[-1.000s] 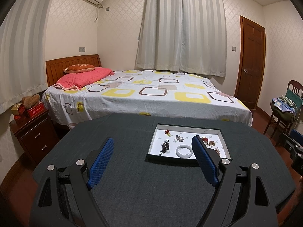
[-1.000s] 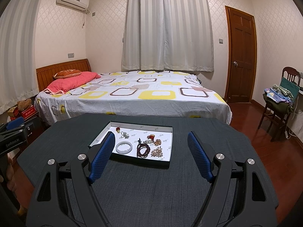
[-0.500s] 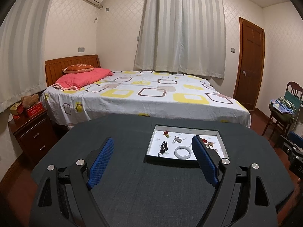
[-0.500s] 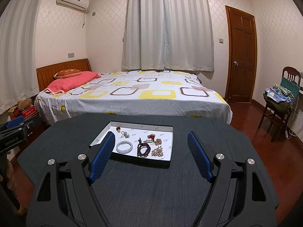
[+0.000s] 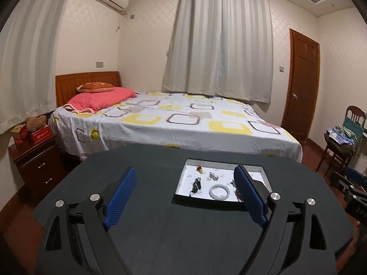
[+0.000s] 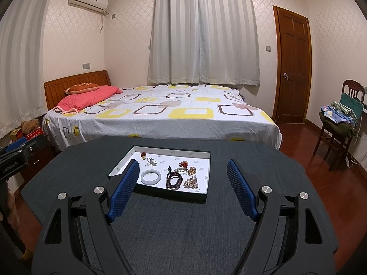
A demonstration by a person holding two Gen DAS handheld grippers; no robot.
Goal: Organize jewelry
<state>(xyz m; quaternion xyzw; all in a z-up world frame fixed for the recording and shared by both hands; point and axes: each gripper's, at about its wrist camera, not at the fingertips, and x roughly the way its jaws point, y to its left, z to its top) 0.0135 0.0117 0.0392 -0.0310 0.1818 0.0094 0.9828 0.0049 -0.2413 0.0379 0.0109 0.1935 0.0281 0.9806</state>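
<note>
A shallow white-lined box (image 6: pixel 172 152) (image 5: pixel 224 161) lies on the dark table and holds several jewelry pieces. In it are a pale bangle (image 6: pixel 150 177) (image 5: pixel 219 191), a dark bead bracelet (image 6: pixel 173 180), a pearl cluster (image 6: pixel 191 182), a red brooch (image 6: pixel 183 164), a small red piece (image 6: pixel 143 154) and a silver piece (image 6: pixel 151 162). A black piece (image 5: pixel 196 184) shows in the left wrist view. My left gripper (image 5: pixel 185 196) is open and empty, short of the box. My right gripper (image 6: pixel 182 186) is open and empty, its span over the box's near edge.
The table (image 6: pixel 183 229) is covered in dark grey cloth. A bed (image 6: pixel 160 112) stands beyond it. A nightstand (image 5: pixel 34 160) is at the left, a chair with clothes (image 6: pixel 339 119) at the right, a wooden door (image 6: pixel 292 68) behind. The left gripper shows at the right wrist view's left edge (image 6: pixel 16 158).
The left wrist view has drifted slightly, so the box sits a little lower and further left in it. The right gripper has barely moved. Both grippers stay open.
</note>
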